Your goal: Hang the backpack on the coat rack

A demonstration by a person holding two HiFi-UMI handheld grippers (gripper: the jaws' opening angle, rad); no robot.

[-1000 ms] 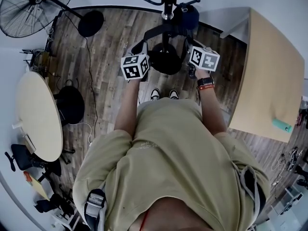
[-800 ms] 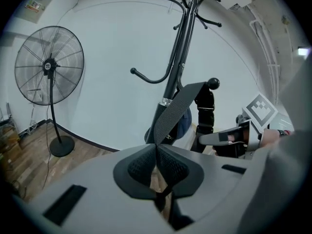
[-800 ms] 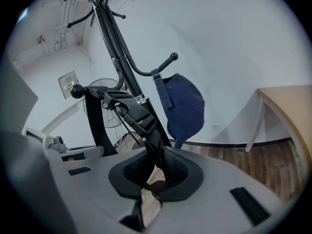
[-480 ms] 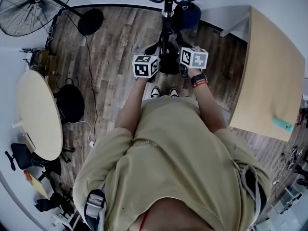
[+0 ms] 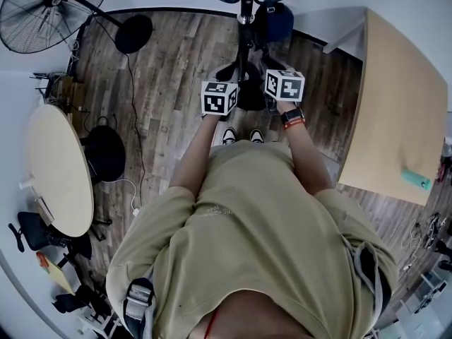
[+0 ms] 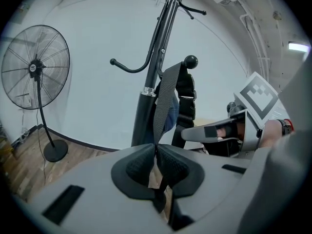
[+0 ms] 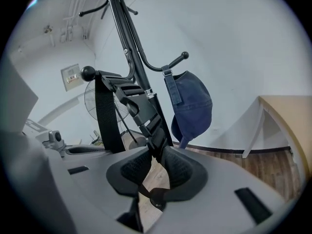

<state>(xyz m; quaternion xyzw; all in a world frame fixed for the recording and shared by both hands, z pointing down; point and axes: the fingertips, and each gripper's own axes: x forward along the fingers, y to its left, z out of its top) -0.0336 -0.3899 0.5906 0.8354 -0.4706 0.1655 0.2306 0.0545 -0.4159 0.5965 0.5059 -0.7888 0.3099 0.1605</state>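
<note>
The black coat rack (image 5: pixel 245 9) stands right ahead, its pole (image 6: pixel 150 99) close in front of both grippers. The black backpack (image 5: pixel 248 96) hangs low between the two marker cubes. My left gripper (image 6: pixel 156 152) is shut on a grey shoulder strap (image 6: pixel 165 99) that runs up to a ball-tipped hook (image 6: pixel 189 61). My right gripper (image 7: pixel 157 157) is shut on a black strap with buckles (image 7: pixel 146 116). Beside it a wide strap (image 7: pixel 106 113) drapes over the ball-tipped hook (image 7: pixel 88 73). The backpack's body is hidden in both gripper views.
A blue cap (image 7: pixel 192 106) hangs on another hook of the rack (image 5: pixel 275 21). A standing fan (image 6: pixel 35 67) is at the left by the wall. A wooden table (image 5: pixel 399 104) lies to the right, and a round table (image 5: pixel 56 168) to the left.
Both grippers have come closer together and nearer the rack pole, drawing the backpack's straps in with them. Over the last half second they moved only slightly.
</note>
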